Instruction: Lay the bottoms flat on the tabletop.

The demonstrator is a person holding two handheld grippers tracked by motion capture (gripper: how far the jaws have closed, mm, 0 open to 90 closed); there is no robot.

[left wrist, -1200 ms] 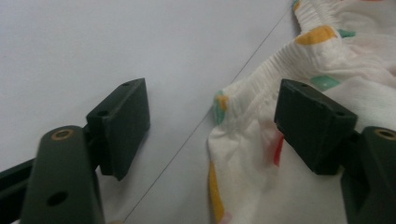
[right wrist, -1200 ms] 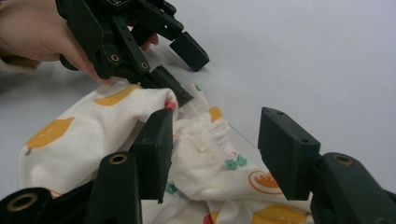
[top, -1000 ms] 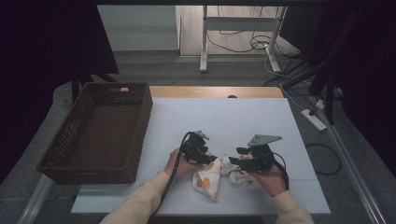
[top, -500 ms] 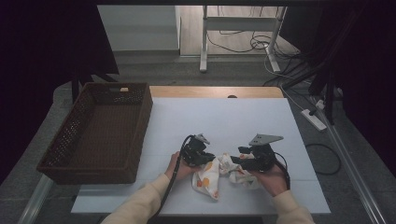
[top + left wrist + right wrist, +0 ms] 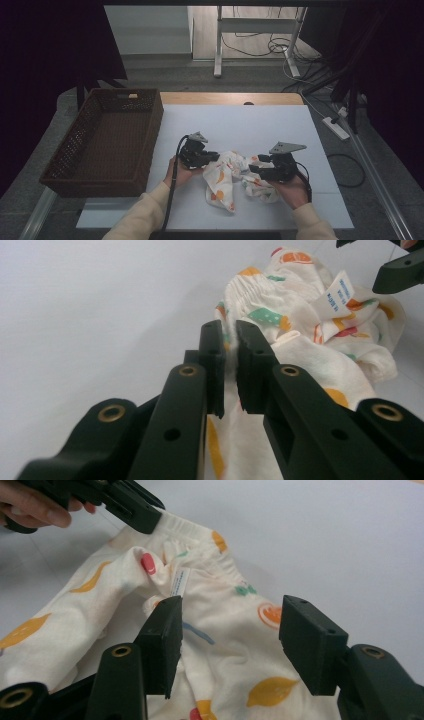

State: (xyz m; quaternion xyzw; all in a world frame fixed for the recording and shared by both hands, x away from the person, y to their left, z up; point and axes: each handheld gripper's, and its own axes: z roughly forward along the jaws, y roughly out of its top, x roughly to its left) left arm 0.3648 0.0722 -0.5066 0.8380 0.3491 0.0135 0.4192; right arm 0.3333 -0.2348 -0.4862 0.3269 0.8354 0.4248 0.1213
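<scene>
— Now that the left hand-held gripper (image 5: 229, 365) has clamped onto the garment (image 5: 227, 177) lying mid-table, is it lifting?
— Seemingly; the right hand-held gripper (image 5: 230, 635) is hovering half-open over the cloth, gripping nothing.

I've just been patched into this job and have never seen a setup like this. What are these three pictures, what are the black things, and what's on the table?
No robot arm here: a person holds a black two-jaw claw in each hand. The high view looks down from above the person's side; the other two come from cameras riding on each claw, looking along its jaws.

On the white table lies a crumpled white child's garment with a colourful fruit print; a brown woven wicker basket stands at the left.

The left claw has just closed and pinches the garment's elastic edge. The right claw has its jaws apart over the cloth near a small white label, and they have just been opening a little.
</scene>
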